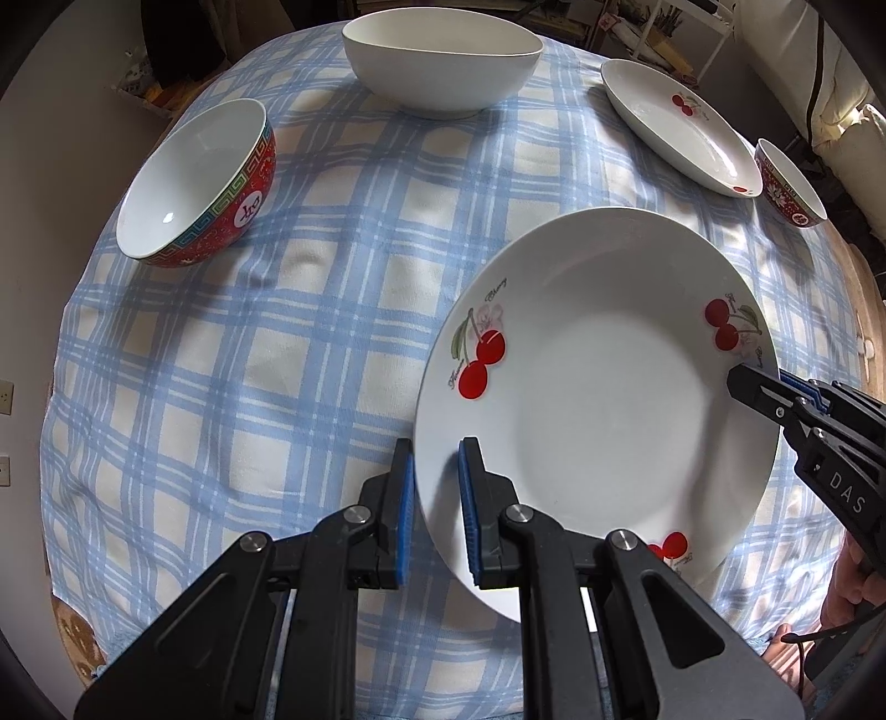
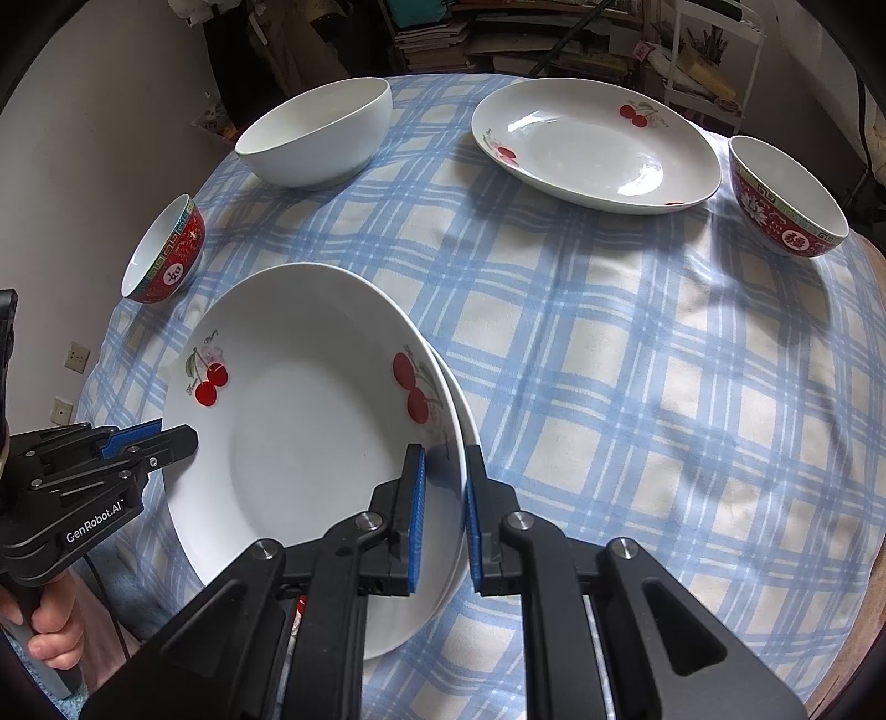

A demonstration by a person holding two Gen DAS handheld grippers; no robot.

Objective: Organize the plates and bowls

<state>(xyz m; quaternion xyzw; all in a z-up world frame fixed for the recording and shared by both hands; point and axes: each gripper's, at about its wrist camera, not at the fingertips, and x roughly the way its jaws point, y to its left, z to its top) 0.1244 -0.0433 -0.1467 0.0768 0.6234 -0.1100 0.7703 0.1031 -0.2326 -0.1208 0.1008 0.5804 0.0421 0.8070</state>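
Observation:
A white plate with red cherries (image 1: 598, 399) (image 2: 310, 443) is at the near side of the blue checked tablecloth (image 1: 288, 343). My left gripper (image 1: 437, 487) (image 2: 183, 437) is shut on its left rim. My right gripper (image 2: 446, 498) (image 1: 742, 382) is shut on its right rim. In the right wrist view the rim of a second plate (image 2: 470, 421) shows just under the held one; I cannot tell whether they touch. Also on the cloth are a white bowl (image 1: 443, 55) (image 2: 315, 133), two red patterned bowls (image 1: 199, 183) (image 2: 786, 199) and an oval cherry plate (image 1: 681, 127) (image 2: 592, 144).
The table's round edge falls away on all sides. A person's hand (image 2: 50, 626) holds the left gripper's handle at the lower left. Shelves with books and clutter (image 2: 498, 33) stand behind the table. The cloth (image 2: 637, 360) lies bare to the right of the plates.

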